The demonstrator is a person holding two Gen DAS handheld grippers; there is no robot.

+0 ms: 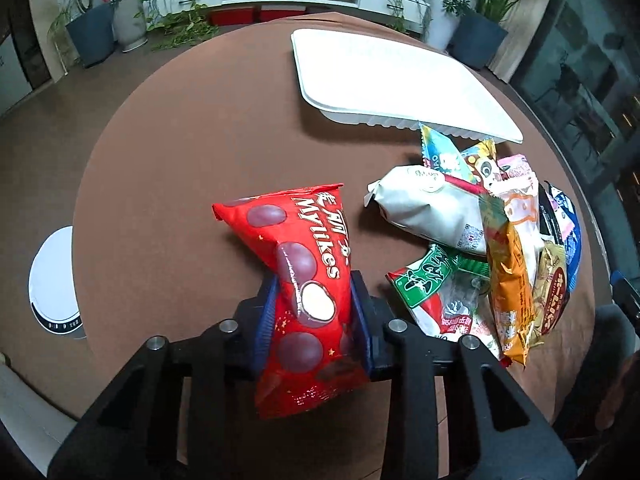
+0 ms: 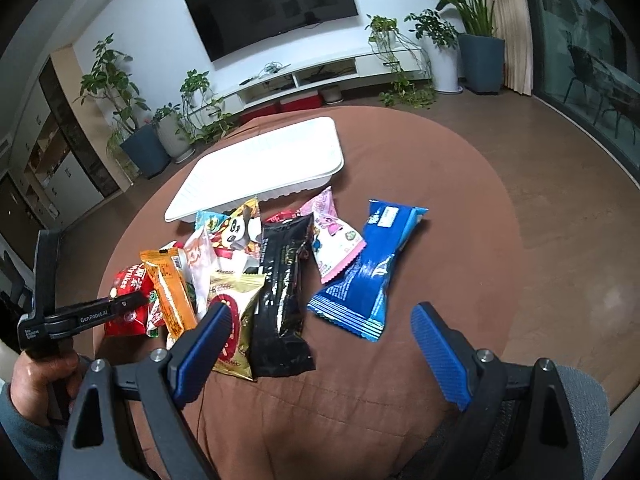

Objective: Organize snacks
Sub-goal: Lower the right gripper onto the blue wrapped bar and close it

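Between your left tongs [image 1: 314, 312] sits the red Mylikes bag [image 1: 298, 280], pinched across its lower middle by the blue pads [image 1: 362, 320], which dent the film on both sides. Its upper end sticks out ahead of the pads over the brown counter [image 1: 180, 160], just left of the snack pile [image 1: 492, 252]. Your right tongs [image 2: 320, 356] stand wide apart with nothing between them, poised over the near edge of the pile, closest to the gold packet [image 2: 236, 320] and the black packet [image 2: 282, 296].

Judging by the look of it, the red bag is light, puffed with air and filled with loose round sweets, so it should give under pressure and its glossy film may slide. Your hold across the waist looks sound; squeezing harder risks crushing the contents. A crimped end seam would be the firmer spot if it slips.

The white tray [image 1: 400, 80] lies beyond the pile with its rim touching the farthest packets, and it looks like the likely place for the bag.
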